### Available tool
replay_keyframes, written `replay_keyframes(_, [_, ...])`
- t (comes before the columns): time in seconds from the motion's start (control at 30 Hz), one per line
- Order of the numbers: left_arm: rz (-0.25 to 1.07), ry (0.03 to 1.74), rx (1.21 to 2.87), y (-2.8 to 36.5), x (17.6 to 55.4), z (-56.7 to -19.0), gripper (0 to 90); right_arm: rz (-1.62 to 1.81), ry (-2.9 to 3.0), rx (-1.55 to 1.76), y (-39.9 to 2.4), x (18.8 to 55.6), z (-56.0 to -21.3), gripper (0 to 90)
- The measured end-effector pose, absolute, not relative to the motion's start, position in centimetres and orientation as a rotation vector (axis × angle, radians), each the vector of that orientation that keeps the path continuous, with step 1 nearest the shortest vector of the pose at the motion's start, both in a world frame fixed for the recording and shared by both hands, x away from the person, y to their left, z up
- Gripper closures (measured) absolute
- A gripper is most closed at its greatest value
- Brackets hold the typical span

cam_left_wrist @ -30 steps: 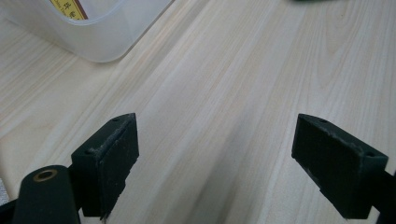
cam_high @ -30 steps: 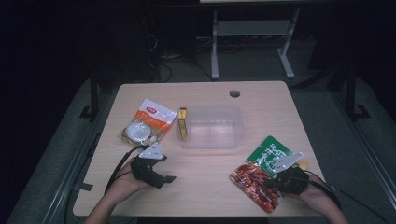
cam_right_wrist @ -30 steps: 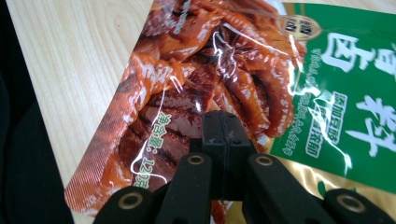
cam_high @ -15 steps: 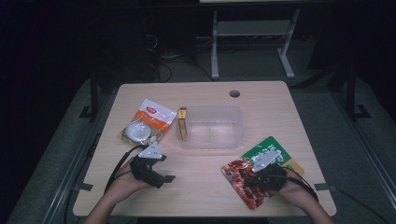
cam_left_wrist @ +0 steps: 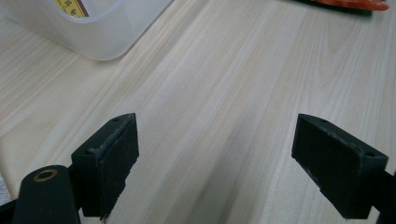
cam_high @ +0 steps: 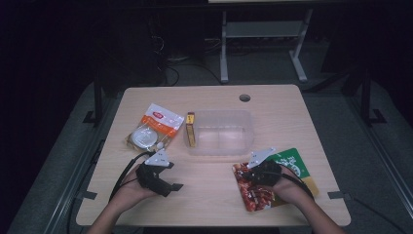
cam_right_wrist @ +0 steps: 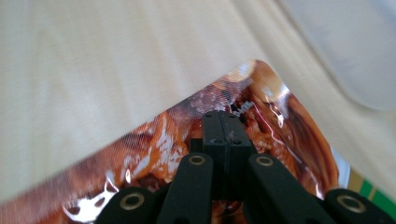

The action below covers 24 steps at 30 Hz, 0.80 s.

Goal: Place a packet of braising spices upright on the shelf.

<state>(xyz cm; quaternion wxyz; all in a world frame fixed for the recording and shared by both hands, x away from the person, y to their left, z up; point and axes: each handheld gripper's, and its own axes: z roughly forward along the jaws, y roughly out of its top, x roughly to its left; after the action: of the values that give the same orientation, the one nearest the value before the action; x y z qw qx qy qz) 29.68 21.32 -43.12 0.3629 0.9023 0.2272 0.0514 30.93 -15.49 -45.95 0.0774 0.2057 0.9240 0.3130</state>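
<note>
Where dark floor surrounds, pale table

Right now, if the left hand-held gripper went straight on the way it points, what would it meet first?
Mostly bare table ahead of the open left hand-held gripper. Likely the clear plastic container sits just off-line; beyond, perhaps the red snack pouch, though depth is unclear.

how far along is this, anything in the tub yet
Nothing looks done: the clear tub seems empty. In hand: the right tool is shut over the red snack pouch; whether it grips it, I cannot tell. Left: the orange packet, yellow box and green packet. The left tool is open.
</note>
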Motion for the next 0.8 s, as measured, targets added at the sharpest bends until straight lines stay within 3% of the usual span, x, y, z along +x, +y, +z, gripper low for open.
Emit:
replay_keyframes(0.17, [0.138,0.554,2.344,21.3,29.6,-43.0,14.3,0.989,2.740,0.687,-17.0,30.9,-45.2,90.0])
replay_keyframes(0.43, [0.126,0.555,2.340,21.1,29.5,-43.0,14.2,0.820,2.523,1.024,-25.8,29.6,-44.3,90.0])
replay_keyframes(0.8, [0.124,0.552,2.340,21.1,29.6,-42.9,14.2,0.710,2.449,1.181,-30.0,29.1,-44.9,90.0])
